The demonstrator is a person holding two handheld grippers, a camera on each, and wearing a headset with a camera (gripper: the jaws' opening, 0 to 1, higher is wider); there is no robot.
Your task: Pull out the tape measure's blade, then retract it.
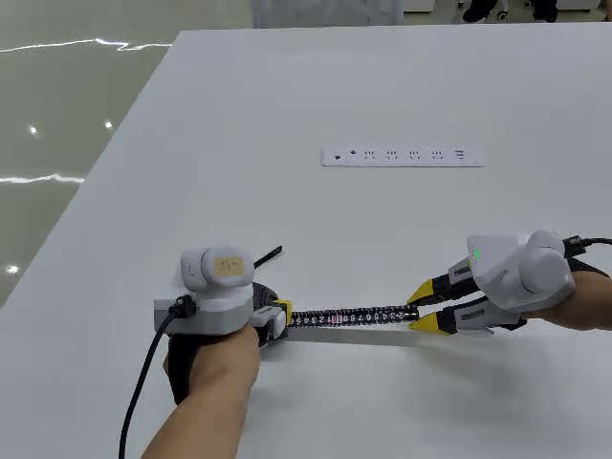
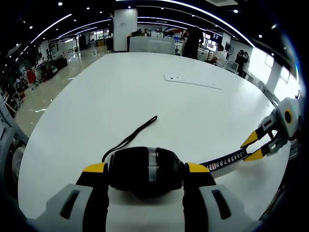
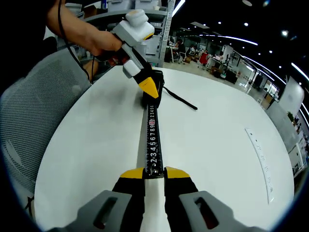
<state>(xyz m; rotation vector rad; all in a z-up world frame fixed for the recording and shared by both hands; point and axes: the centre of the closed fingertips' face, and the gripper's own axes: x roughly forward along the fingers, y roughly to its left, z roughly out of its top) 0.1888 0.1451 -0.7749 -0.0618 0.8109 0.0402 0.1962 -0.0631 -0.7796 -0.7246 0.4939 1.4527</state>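
Eyes on the right gripper [image 3: 154, 171]: its jaws are pinched narrow on the free end of the blade [image 3: 152, 130], gripping it right at the tip. Opposite, the left gripper [image 2: 146, 169] is closed around the black tape measure case [image 2: 145, 180], one jaw on each flank, with the case down on the white tabletop [image 1: 382, 86]. Between them the blade runs dead straight, numbers up, just above the surface (only a modest length out, by my reading). That line is what matters: the blade's long axis points from the right gripper straight at the case. Whether the call is more pull or the return, the right gripper should travel along that axis while the left anchors the case. A black wrist strap [image 2: 133, 135] trails off the case. A white power strip [image 1: 402, 156] lies well apart, farther up the tabletop, and a glossy floor [image 1: 57, 96] shines past the edge, with ceiling lights overhead.
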